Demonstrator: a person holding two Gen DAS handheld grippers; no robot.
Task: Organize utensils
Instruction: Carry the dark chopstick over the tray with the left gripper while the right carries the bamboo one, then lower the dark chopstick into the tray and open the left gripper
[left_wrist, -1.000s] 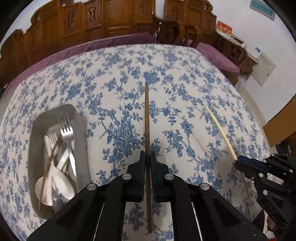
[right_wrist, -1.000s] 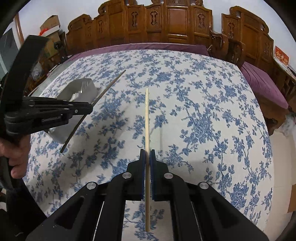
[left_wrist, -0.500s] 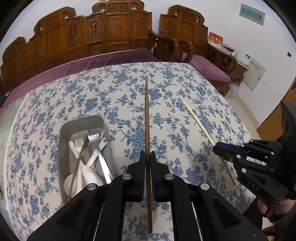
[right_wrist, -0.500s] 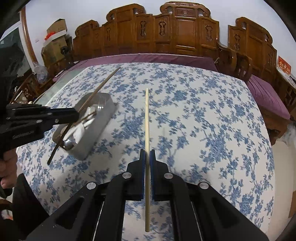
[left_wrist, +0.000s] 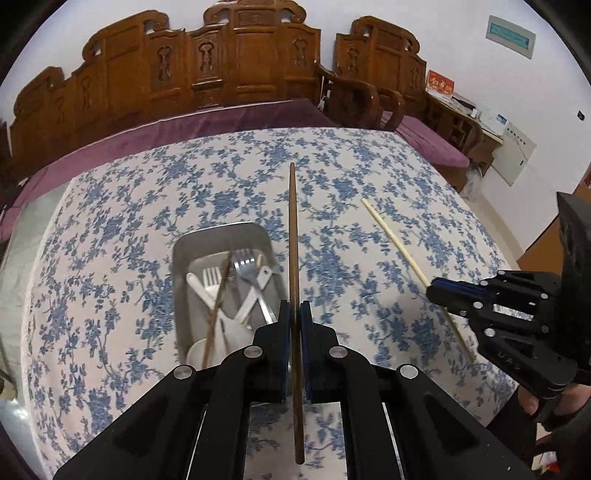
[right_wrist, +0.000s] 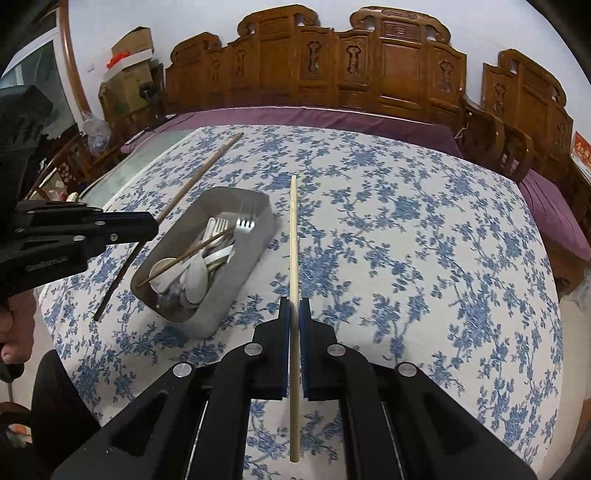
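Both claws are gripping chopsticks above the table (right_wrist: 424, 236): left claw (left_wrist: 294, 314) clamping a dark chopstick (left_wrist: 293, 236), right claw (right_wrist: 294, 310) clamping a pale chopstick (right_wrist: 293, 236). They are carrying them toward the metal tray (right_wrist: 258, 201) of cutlery; next, lowering and releasing inside it.

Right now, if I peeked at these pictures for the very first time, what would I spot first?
Two black claws, each pinching one long stick above a blue-flowered tablecloth: the left claw is shut on a dark brown chopstick, the right claw on a pale chopstick. Then the metal tray, left of the pale stick in the right view, holding forks, white spoons and another brown chopstick.
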